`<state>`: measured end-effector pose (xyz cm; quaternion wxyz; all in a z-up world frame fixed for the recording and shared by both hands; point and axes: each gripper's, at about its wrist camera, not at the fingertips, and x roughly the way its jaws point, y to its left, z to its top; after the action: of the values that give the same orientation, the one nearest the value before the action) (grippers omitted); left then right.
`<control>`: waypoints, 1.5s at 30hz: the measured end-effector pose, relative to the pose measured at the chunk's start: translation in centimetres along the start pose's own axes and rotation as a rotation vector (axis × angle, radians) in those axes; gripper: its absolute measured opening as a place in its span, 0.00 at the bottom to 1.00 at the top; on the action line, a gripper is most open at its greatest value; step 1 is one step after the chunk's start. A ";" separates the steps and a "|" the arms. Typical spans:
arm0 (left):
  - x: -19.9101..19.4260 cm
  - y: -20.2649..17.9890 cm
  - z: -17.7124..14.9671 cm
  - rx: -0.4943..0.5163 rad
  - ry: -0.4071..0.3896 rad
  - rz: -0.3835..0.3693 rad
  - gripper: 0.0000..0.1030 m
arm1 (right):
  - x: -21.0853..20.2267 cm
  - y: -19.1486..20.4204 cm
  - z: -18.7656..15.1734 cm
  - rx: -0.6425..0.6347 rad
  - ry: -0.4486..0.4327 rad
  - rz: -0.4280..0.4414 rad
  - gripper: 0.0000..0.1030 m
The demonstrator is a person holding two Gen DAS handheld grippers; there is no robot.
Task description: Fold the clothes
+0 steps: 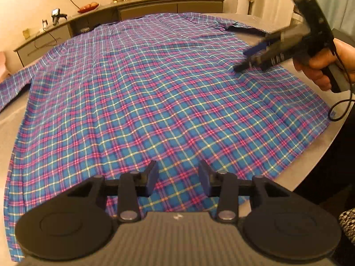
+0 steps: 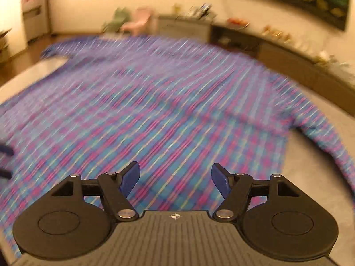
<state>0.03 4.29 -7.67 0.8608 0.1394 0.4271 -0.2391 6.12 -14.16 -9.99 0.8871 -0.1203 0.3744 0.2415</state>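
A blue, pink and yellow plaid shirt (image 1: 155, 93) lies spread flat on a grey table (image 1: 310, 153), one sleeve reaching off to the left. My left gripper (image 1: 178, 175) is open and empty just above the shirt's near hem. My right gripper (image 1: 244, 63) shows in the left wrist view at the shirt's right side, held by a hand, its tips low over the cloth. In the right wrist view the right gripper (image 2: 175, 177) is open and empty above the blurred shirt (image 2: 155, 110), a sleeve trailing to the right.
A long sideboard (image 1: 93, 22) with bowls, glasses and small items runs along the back wall. The table's edge (image 1: 332, 137) curves close on the right. A cable (image 1: 341, 108) hangs from the right gripper. A pink chair (image 2: 138, 22) stands beyond the table.
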 end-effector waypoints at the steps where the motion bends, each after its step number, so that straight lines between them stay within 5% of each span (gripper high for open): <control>1: -0.3 -0.4 -0.1 0.009 0.002 -0.002 0.35 | 0.2 0.2 -0.4 -0.009 0.021 0.019 0.70; 3: -1.4 0.2 -0.2 0.017 -0.029 0.039 0.40 | -0.3 0.5 -1.1 -0.019 0.052 0.038 0.70; 5: -3.0 2.0 -0.2 0.013 -0.086 0.121 0.65 | -1.3 0.2 -1.9 -0.006 0.061 0.033 0.70; 7: -4.8 5.6 -0.5 -0.053 -0.134 0.279 0.78 | -2.5 -0.5 -2.8 0.028 0.058 -0.006 0.75; 11: -4.7 12.0 -2.7 -0.205 -0.056 0.433 0.80 | -4.9 -1.9 -5.0 0.147 0.020 -0.154 0.91; 15: -2.8 13.6 -4.0 -0.237 0.007 0.441 0.79 | -5.6 -1.5 -6.8 0.207 0.019 -0.185 0.89; 16: -2.3 13.5 -4.1 -0.232 0.014 0.432 0.78 | -5.7 -1.1 -7.0 0.200 0.017 -0.179 0.79; 17: -2.4 13.5 -4.2 -0.240 -0.001 0.431 0.77 | -5.6 -0.9 -6.9 0.190 0.015 -0.166 0.72; 18: -2.5 13.6 -4.3 -0.258 -0.003 0.405 0.74 | -5.6 -0.7 -6.7 0.182 0.013 -0.154 0.54; 19: -2.6 13.7 -4.3 -0.277 -0.005 0.380 0.58 | -5.8 -0.7 -6.5 0.181 0.014 -0.147 0.37; 20: -2.7 13.7 -4.4 -0.295 -0.006 0.352 0.33 | -5.9 -0.8 -6.3 0.177 0.014 -0.144 0.29; 22: -3.1 13.6 -4.6 -0.326 -0.005 0.284 0.13 | -6.3 -0.9 -6.6 0.153 0.017 -0.158 0.18; 24: -3.3 12.4 -5.0 -0.284 0.005 0.282 0.09 | -6.6 -1.5 -6.8 0.134 0.026 -0.165 0.11; 30: -4.2 9.4 -5.9 -0.205 0.013 0.252 0.03 | -7.5 -3.5 -7.8 0.148 0.050 -0.173 0.11; 33: -4.8 10.2 -5.7 -0.233 -0.022 0.310 0.20 | -7.6 -4.2 -7.8 0.208 0.042 -0.172 0.13; 35: -5.5 11.7 -5.4 -0.279 -0.061 0.407 0.63 | -7.7 -4.4 -7.8 0.249 0.023 -0.151 0.34; 36: -5.2 12.2 -5.3 -0.286 -0.053 0.412 0.66 | -7.8 -4.4 -7.8 0.266 0.011 -0.142 0.62; 37: -4.9 12.7 -5.2 -0.294 -0.045 0.417 0.66 | -7.8 -4.2 -7.7 0.276 0.003 -0.134 0.81; 41: -3.4 14.2 -4.9 -0.310 -0.005 0.435 0.66 | -7.4 -2.9 -7.6 0.251 0.000 -0.101 0.84; 43: -2.8 14.1 -5.1 -0.309 -0.006 0.419 0.57 | -7.0 -2.1 -7.6 0.209 0.015 -0.095 0.69; 45: -3.0 13.8 -5.1 -0.330 -0.012 0.363 0.28 | -6.8 -1.5 -7.7 0.170 0.018 -0.106 0.57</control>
<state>2.37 19.07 -7.85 0.9032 0.0698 0.4234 -0.0083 -1.84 -20.76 -10.35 0.9023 -0.0662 0.3946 0.1604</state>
